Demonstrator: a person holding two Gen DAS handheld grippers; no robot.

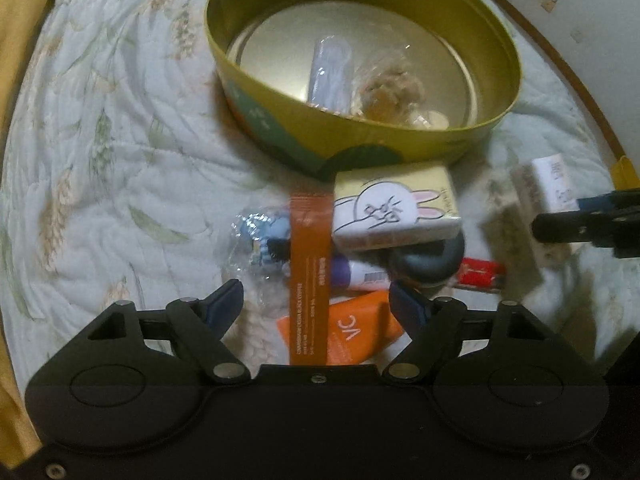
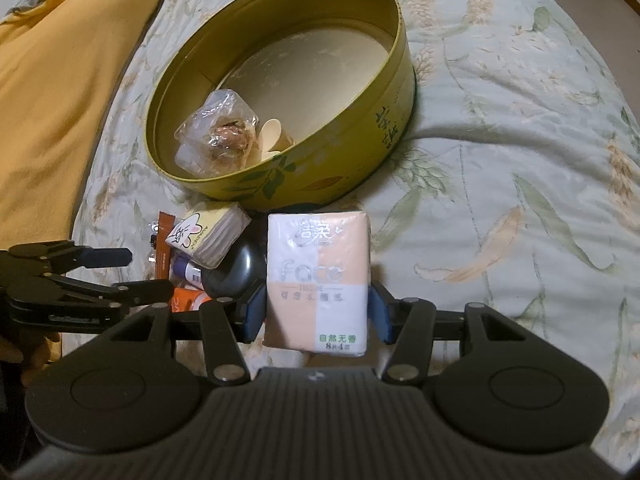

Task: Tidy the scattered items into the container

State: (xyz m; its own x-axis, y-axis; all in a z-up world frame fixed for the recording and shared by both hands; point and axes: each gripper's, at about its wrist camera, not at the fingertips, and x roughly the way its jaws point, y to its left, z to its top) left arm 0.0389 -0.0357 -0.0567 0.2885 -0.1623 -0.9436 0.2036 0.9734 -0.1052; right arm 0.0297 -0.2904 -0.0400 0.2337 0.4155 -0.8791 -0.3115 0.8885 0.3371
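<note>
A round yellow-green tin stands on the bed with a lilac tube and a clear bag inside. In front of it lies a pile: a rabbit-print tissue pack, a brown sachet stick, an orange VC tube, a white-and-purple tube and a dark grey round thing. My left gripper hangs open over the pile; the sachet stick and orange tube lie between its fingers, untouched. My right gripper is shut on a white-and-peach tissue pack, right of the pile.
A bagged blue toy lies left of the sachet and a small red packet right of the grey thing. A yellow cloth covers the bed's left side. The floral quilt stretches right of the tin.
</note>
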